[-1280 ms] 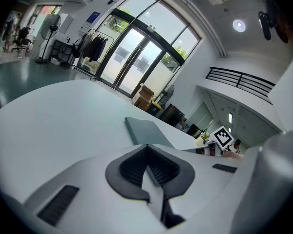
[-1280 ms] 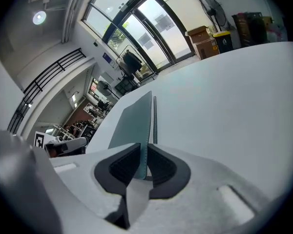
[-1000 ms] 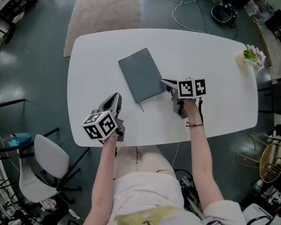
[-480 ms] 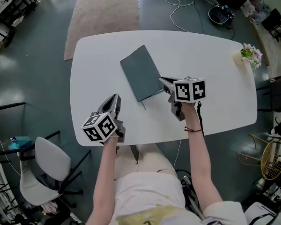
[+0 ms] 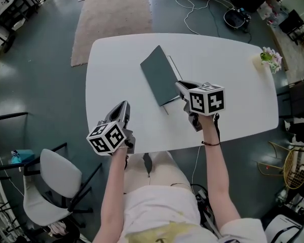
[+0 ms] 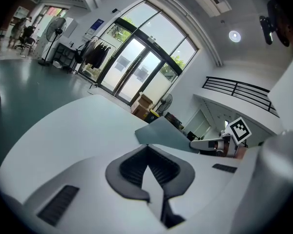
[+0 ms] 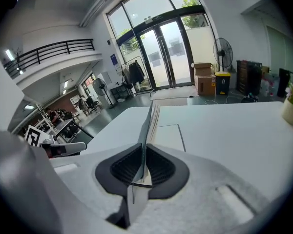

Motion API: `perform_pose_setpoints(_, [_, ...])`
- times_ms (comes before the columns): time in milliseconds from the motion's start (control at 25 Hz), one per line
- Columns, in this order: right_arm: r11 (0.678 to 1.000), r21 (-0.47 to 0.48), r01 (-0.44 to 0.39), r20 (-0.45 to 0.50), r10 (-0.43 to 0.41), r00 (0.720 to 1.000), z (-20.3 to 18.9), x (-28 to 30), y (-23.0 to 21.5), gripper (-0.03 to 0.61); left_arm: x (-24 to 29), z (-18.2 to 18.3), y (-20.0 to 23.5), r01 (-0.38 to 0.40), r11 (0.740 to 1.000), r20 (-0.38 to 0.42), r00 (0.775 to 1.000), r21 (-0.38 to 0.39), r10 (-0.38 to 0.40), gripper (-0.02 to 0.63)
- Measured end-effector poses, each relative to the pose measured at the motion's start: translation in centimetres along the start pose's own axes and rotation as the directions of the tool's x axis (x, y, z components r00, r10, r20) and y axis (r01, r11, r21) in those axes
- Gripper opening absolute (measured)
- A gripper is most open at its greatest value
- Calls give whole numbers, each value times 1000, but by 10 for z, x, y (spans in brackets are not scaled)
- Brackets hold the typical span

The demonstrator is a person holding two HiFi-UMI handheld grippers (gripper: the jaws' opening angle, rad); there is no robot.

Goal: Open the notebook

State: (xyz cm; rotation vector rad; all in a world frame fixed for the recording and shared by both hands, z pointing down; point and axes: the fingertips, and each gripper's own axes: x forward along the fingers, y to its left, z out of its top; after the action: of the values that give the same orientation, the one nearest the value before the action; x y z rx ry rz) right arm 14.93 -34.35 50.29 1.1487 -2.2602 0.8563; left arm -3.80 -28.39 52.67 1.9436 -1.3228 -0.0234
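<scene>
Right tongs [image 5: 181, 85] clamped on the notebook [image 5: 160, 79], gripping the near edge of its cover [image 6: 166, 134]. Cover now tilted up off the pages [image 7: 168, 136]; a second ago it lay flat and shut. Notebook sits mid-bench [image 5: 233, 70]. Left tongs [image 5: 124, 106] closed, empty, at the near left edge, well apart from the notebook.

We see our left gripper [image 6: 147, 152] with jaws pressed together and empty over the white table [image 6: 78, 135]; ahead, the grey notebook [image 6: 168, 133] cover tilts up, meeting the right gripper [image 6: 193, 143].
</scene>
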Motion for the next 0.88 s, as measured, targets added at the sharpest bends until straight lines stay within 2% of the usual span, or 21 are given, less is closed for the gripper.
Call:
perform_pose_setpoints(480, [986, -99, 136, 36, -133, 990, 2, 5, 58, 35, -45, 11, 31, 28, 1000, 12, 1000, 3, -28, 0])
perform_pose_setpoints(880, [966, -181, 185, 38, -181, 983, -4, 17, 97, 37, -68, 15, 47, 39, 999, 11, 999, 20, -39, 0])
